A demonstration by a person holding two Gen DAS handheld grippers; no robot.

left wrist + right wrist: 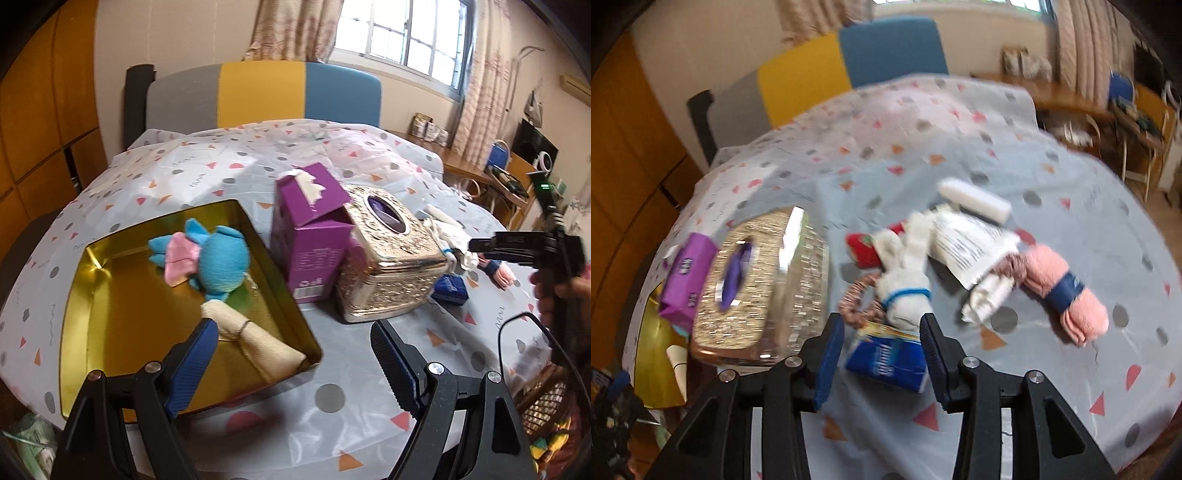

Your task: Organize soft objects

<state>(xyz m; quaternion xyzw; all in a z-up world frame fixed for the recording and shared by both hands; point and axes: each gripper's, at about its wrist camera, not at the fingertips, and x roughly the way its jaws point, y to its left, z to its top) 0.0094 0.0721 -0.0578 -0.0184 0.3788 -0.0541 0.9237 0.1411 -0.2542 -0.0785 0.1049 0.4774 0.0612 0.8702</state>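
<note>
— Where do we stand with our left gripper [291,363]?

— Its blue-padded fingers are spread wide and pinch nothing. We see the gold tin [110,369] to the left, on the spotted tablecloth [332,406]. The left finger hangs over the tin's near right part, and the right finger is over bare cloth. Inside the tin lies a cream rolled cloth [255,336], just beyond the left fingertip, and farther in, a blue plush toy [218,258] with a pink patch.

— And past the tin?

— A purple carton [306,236] stands right of it, touching an ornate golden tissue box [384,258].

— What about our right gripper [882,354]?

— Its fingers are parted too, gripping nothing. A blue packet [890,356] lies on the cloth between them; whether the pads touch it we cannot tell through the blur. Just beyond the packet sits a white bundle with a blue band [905,284], a braided ring [855,299] to its left, a red soft item [862,247] farther off. To the right lie a printed white packet [967,247] and a pink roll with a dark band [1067,291]. A white cylinder [975,199] lies farthest.
</note>
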